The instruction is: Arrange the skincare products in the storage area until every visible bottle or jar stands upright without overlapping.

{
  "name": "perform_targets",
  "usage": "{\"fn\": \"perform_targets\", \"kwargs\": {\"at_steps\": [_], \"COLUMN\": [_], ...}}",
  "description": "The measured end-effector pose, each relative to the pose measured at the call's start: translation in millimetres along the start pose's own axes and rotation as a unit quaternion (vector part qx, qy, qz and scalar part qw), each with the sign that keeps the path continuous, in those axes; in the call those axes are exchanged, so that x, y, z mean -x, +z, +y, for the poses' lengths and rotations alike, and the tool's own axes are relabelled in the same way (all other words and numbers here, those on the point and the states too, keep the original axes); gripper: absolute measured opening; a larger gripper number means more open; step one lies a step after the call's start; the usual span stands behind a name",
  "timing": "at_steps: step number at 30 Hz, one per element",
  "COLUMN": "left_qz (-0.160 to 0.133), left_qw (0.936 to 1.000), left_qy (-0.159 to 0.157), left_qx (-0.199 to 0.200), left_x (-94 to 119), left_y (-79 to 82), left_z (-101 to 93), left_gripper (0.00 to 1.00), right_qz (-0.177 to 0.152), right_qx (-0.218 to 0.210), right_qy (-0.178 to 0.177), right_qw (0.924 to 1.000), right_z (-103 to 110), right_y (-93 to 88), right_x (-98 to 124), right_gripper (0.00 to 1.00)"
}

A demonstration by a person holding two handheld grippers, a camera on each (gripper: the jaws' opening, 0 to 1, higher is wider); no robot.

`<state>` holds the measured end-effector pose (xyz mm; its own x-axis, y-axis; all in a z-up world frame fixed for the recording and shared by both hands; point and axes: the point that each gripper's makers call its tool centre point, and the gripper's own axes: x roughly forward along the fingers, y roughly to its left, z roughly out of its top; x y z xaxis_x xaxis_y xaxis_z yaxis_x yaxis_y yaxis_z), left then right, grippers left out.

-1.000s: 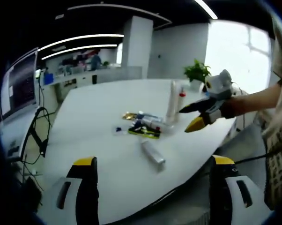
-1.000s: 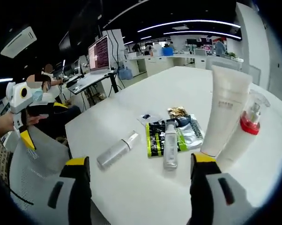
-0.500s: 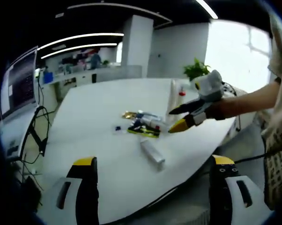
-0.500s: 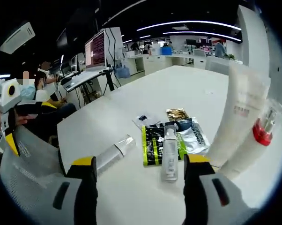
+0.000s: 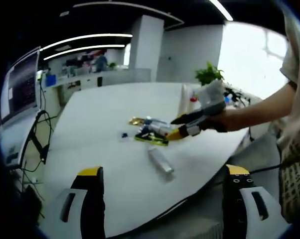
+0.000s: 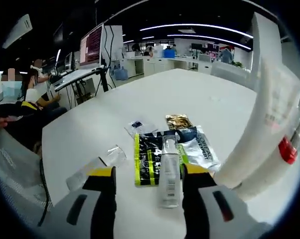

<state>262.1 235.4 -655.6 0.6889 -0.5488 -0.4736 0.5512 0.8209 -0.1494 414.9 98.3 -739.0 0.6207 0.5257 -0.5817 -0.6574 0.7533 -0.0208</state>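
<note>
On the worktop (image 6: 200, 94) two bottles stand, two lie flat; right gripper (image 6: 147, 174), jaws open, straddles lying pump bottle (image 6: 168, 167); left gripper (image 5: 162, 177) open.

Yellow-striped black sachet (image 6: 149, 158), red-collared bottle (image 6: 288, 149)

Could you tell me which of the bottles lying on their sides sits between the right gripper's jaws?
The clear bottle lying across the black-and-green sachet; the other fallen bottle lies on the bare table, outside the right gripper.
</note>
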Motion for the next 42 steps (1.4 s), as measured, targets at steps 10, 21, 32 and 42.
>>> {"fn": "perform_targets", "kwargs": {"at_steps": [10, 21, 32, 42], "left_qz": [-0.002, 0.003, 0.003, 0.003], "left_qw": [0.9999, 1.0, 1.0, 1.0], "left_qy": [-0.003, -0.004, -0.002, -0.002], "left_qx": [0.012, 0.006, 0.005, 0.005], "left_x": [0, -1, -1, -1], "left_y": [1.5, -0.2, -0.3, -0.3], "left_z": [0.2, -0.7, -0.5, -0.6], "left_gripper": [0.96, 0.96, 0.96, 0.96], "right_qz": [0.018, 0.041, 0.086, 0.083], "right_qx": [0.015, 0.032, 0.038, 0.038], "right_qy": [-0.037, -0.041, -0.047, -0.051], "right_qw": [0.999, 0.9978, 0.9944, 0.9945], "right_z": [-19, -26, -28, -28], "right_y": [-12.1, -16.9, -27.6, -25.6], "right_x": [-12, -20, -23, -19], "right_gripper": [0.33, 0.23, 0.22, 0.2]}}
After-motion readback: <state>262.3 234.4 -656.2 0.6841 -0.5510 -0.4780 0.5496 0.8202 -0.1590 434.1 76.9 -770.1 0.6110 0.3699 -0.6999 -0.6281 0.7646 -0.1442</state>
